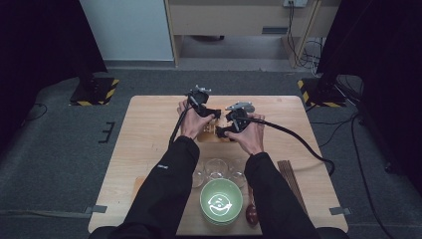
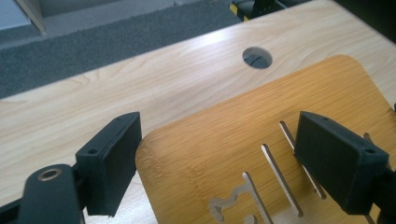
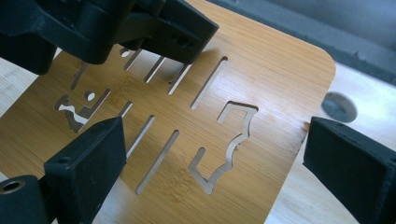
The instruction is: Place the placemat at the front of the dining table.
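Green bowl (image 1: 221, 201) sits at the near table edge between the person's forearms, and it looks empty apart from a pale reflection on its floor. Just behind it stand three clear glasses (image 1: 216, 169), apparently empty too; a dark red spoon-like item (image 1: 252, 214) lies right of the bowl, and a bundle of dark chopsticks (image 1: 290, 177) farther right. Work item: slotted bamboo board (image 3: 261, 88), lying flat on the light wood table (image 1: 149, 129) at mid-table, close to a round cable hole (image 2: 257, 57). Left gripper (image 2: 219, 158) has its jaws wide apart, straddling a rounded corner of the board, pads clear of it. Right gripper (image 3: 215, 163) likewise stands open over the adjacent edge, nothing pinched. Judgement on risk: both grippers crowd the same end of the board, so they could knock each other. A thin flat board offers little edge, so a pad may slide over it or push it across the table; a one-ended lift could let it tilt and drop toward the glasses.
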Motion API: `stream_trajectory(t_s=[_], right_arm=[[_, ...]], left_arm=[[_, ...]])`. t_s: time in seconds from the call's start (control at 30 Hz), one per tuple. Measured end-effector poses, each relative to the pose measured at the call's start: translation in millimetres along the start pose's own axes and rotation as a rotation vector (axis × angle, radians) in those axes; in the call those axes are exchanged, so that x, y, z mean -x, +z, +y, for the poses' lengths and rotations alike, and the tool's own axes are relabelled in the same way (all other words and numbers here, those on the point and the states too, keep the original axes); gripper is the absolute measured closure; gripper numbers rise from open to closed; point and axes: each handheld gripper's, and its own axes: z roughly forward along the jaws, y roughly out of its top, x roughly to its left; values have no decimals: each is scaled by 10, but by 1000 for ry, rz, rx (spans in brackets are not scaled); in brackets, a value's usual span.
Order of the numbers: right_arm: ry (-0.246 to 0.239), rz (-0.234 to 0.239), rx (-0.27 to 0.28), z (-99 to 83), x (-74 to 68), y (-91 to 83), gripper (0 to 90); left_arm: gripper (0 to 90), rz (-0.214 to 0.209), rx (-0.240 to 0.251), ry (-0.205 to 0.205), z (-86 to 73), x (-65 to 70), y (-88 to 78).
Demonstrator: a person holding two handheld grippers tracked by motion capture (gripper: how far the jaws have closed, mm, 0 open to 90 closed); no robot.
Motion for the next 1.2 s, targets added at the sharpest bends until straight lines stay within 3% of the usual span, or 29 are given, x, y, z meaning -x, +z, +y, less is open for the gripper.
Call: stream_trajectory(t_s=[0.27,0.47,0.7,1.03,1.2], right_arm=[[-2,22,-56,-179,59,231,73],[-1,38,-111,-264,85,421,73],[-19,23,-178,-325,70,601,74],[-4,27,-216,-380,20,744,73],[-8,25,-237,-419,0,794,74]], left_arm=[[154,-21,-53,-67,-211,-49,289],[154,-3,-97,-69,-305,-65,466],[154,2,-140,-82,-377,-80,612],[154,20,-188,-67,-439,-115,701],[154,15,-216,-79,-491,-121,759]])
